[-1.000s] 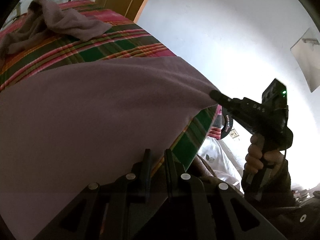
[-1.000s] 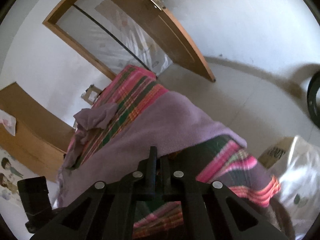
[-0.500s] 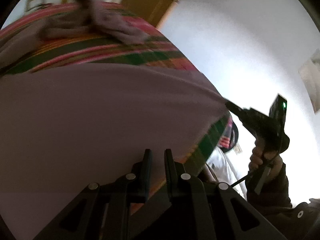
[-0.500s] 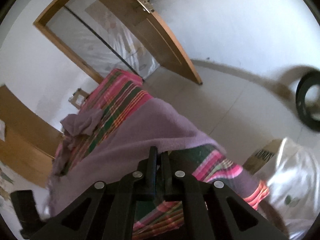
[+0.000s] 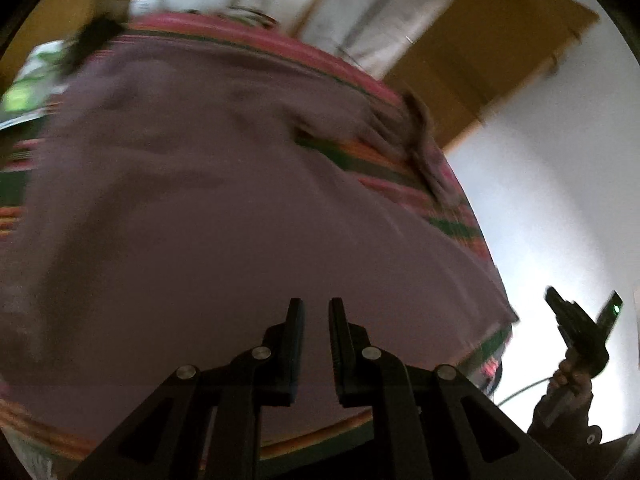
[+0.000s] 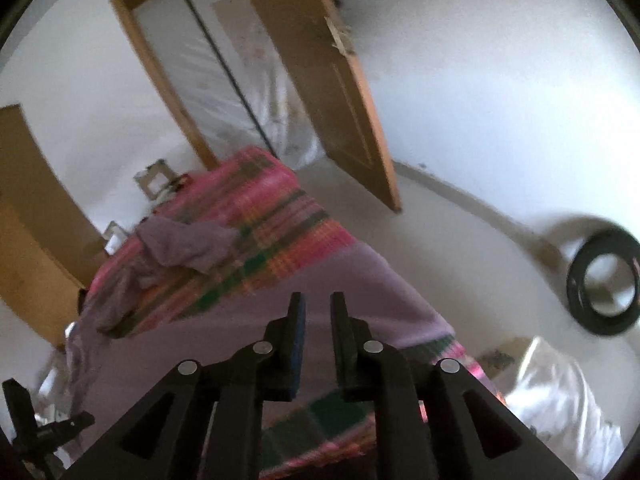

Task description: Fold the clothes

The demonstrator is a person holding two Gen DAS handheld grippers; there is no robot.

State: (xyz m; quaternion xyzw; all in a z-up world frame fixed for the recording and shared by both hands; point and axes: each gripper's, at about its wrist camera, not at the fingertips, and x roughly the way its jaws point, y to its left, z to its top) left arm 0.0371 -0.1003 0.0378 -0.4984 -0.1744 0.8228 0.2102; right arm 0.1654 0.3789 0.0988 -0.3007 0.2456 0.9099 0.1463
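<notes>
A: Start at the jaws: how does the left gripper (image 5: 316,312) stand?

B: Its jaws show a narrow gap with nothing between them; released, above the purple garment (image 5: 224,216)

A: And the right gripper (image 6: 318,308)?

B: Its jaws are opening, and nothing sits between them either. The purple cloth lies below and beyond the tips, not pinched. In the left wrist view the right gripper is at the far right, off the edge of the bed, held in a hand (image 5: 572,380) in a dark sleeve

A: Where is the garment lying?

B: Spread wide and flat over the near part of the bed, on a plaid bedspread (image 6: 272,216) of pink, green and orange. Its right edge runs along the bed's right side

A: Anything farther out?

B: A second purple garment (image 6: 188,244) lies crumpled toward the far end of the bed, left of centre in the right wrist view. Beyond it a wooden door (image 6: 324,80) stands open, and a black ring (image 6: 604,284) lies on the floor at the right
</notes>
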